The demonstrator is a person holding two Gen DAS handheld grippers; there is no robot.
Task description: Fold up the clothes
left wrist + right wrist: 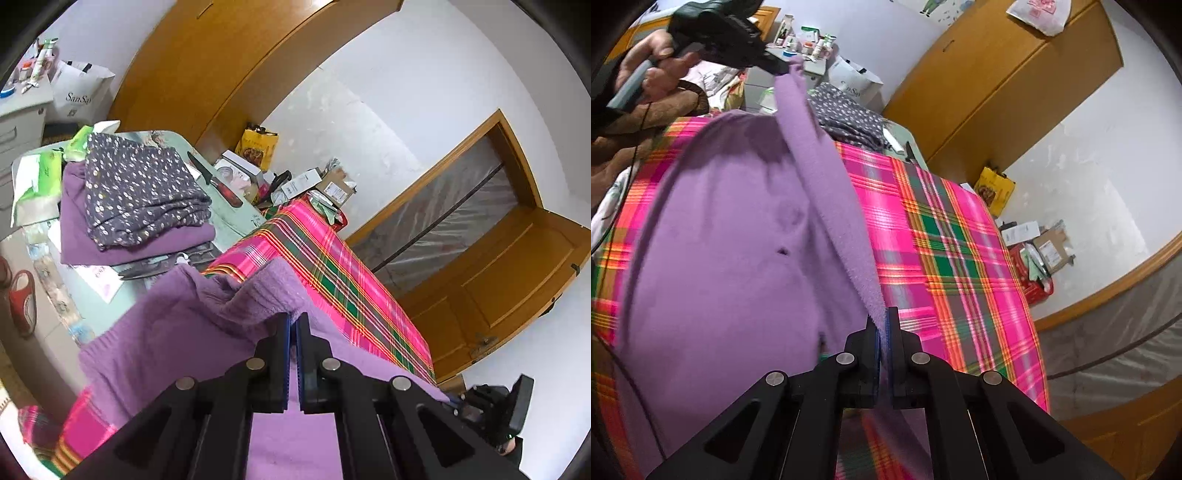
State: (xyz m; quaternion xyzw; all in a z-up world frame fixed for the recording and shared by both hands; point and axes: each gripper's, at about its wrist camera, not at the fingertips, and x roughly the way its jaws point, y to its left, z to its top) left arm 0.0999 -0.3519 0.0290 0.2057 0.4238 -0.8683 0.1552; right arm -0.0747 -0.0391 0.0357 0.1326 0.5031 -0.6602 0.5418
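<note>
Both claws pinch one lilac fleece garment point(720, 229) spread over the pink plaid bedcover point(942, 240), the right gripper point(882, 325) clamped tight on its near edge and the left gripper point(294, 325) clamped on the far end, lifting that edge taut between them.

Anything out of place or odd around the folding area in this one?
Yes: a red-handled knife lies on the side table right beside the stack of folded clothes, an odd thing next to laundry. Boxes and packets are also piled untidily against the wall beyond the plaid cloth.
</note>
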